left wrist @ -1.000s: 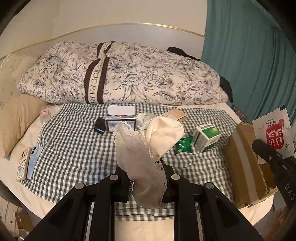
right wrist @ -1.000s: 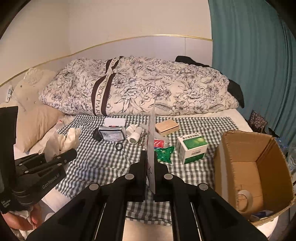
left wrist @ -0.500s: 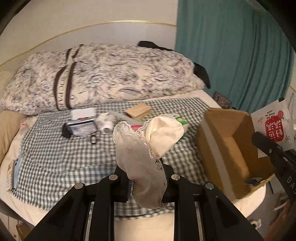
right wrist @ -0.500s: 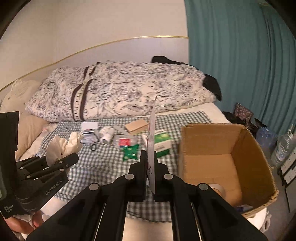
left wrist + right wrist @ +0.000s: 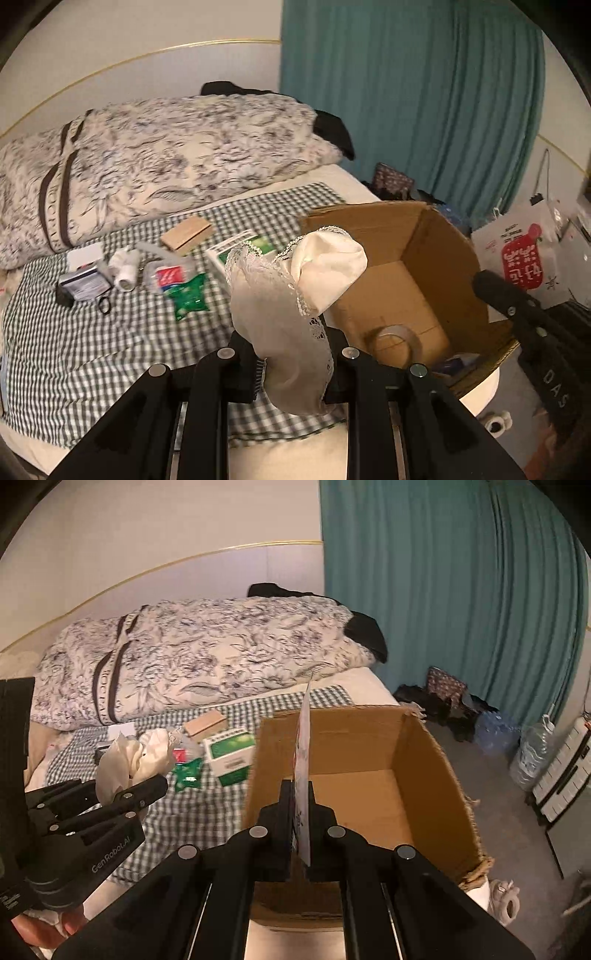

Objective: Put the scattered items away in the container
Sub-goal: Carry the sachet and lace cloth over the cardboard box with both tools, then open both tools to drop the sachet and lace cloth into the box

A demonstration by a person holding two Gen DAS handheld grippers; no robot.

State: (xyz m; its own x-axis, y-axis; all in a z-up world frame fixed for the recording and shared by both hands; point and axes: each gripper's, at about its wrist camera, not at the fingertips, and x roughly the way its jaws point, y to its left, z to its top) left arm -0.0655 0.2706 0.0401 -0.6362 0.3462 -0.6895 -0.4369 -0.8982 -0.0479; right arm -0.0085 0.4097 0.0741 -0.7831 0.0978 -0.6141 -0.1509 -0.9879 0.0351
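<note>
My left gripper is shut on a cream, lace-edged cloth that bulges up above the fingers. It hangs over the near left edge of the open cardboard box. My right gripper is shut on a flat white packet, seen edge-on, just over the box. In the left wrist view that packet shows a red label. A tape roll lies on the box floor. In the right wrist view the left gripper and its cloth sit at the left.
On the checked bed cover lie a green box, a green packet, a wooden block, a white bottle and other small items. A floral duvet lies behind. A teal curtain, water bottles and a shoe are at the right.
Both grippers have swung right from over the bed cover to the cardboard box, each still holding its item. The box now fills the middle of both views.
</note>
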